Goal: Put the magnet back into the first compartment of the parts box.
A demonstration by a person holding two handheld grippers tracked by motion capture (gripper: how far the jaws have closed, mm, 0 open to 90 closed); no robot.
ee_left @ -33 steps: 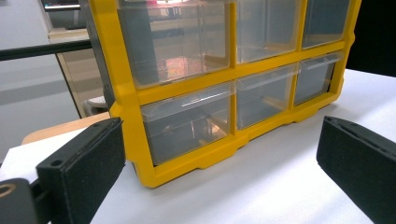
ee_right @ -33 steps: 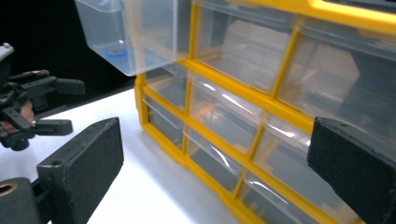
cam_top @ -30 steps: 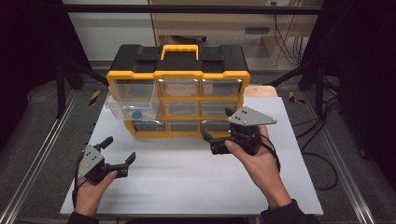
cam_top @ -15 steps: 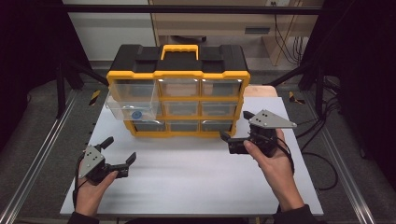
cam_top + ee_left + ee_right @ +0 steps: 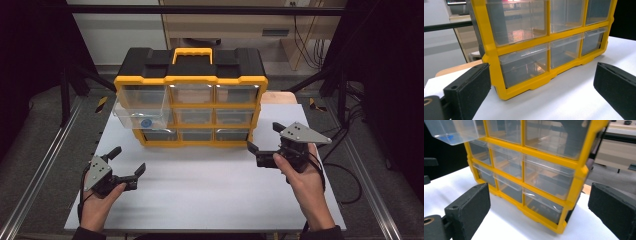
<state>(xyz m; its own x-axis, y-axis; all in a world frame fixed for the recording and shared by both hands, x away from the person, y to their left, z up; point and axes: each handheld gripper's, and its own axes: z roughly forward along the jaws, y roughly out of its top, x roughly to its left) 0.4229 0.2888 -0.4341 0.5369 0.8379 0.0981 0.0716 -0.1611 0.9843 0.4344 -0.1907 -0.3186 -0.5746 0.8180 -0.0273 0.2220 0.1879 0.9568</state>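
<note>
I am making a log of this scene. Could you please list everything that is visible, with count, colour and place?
organizer cabinet: one, yellow frame with black top, far half of the table
drawers: nine, clear, in three rows
pulled-out drawer: one, clear, middle row, left column, something blue inside
table: one, white
left gripper: one, black, near left, open, empty
right gripper: one, black, right of the cabinet, open, empty

No text can be read; the blue mark in the open drawer (image 5: 146, 121) may be a label.
</note>
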